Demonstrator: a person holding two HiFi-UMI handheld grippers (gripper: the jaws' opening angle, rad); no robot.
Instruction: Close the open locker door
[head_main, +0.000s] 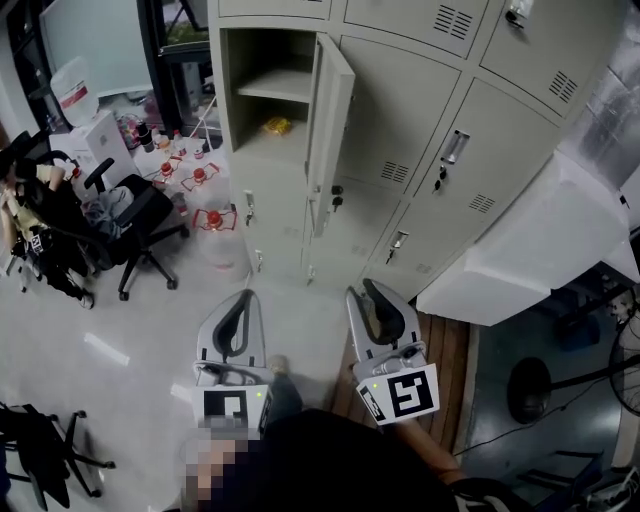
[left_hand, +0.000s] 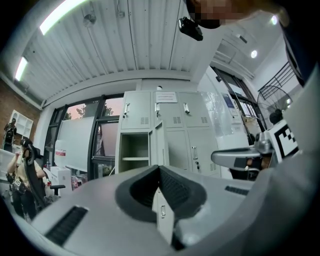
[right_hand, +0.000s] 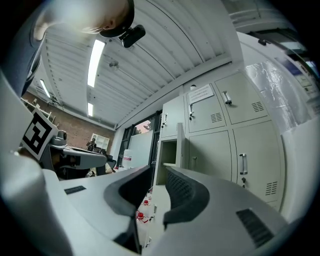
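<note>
Both grippers sit at the bottom centre of the head view, side by side and pointing up the frame toward a bank of pale grey lockers (head_main: 420, 110). On the left gripper (head_main: 243, 297) the jaws meet at their tips, with nothing between them. On the right gripper (head_main: 368, 287) the jaws stand narrowly apart, and only the lockers show through the gap, so it holds nothing. Each gripper is well apart from the lockers.

At the upper centre of the head view is the open locker door (head_main: 330, 110), swung out from the right side of its compartment and seen nearly edge-on. Inside the compartment a shelf (head_main: 272, 86) crosses the upper part, and a small yellow thing (head_main: 278, 125) lies on the compartment floor below it; what it is cannot be made out. The neighbouring doors are shut, and keys (head_main: 337, 196) hang from the locks just below the open door.

Left of the lockers, water bottles (head_main: 214, 219) with red caps stand on the pale floor (head_main: 150, 360), and a black office chair (head_main: 140, 215) is near them. At the right of the frame a white slab (head_main: 530, 245) juts out in front of the lockers.
</note>
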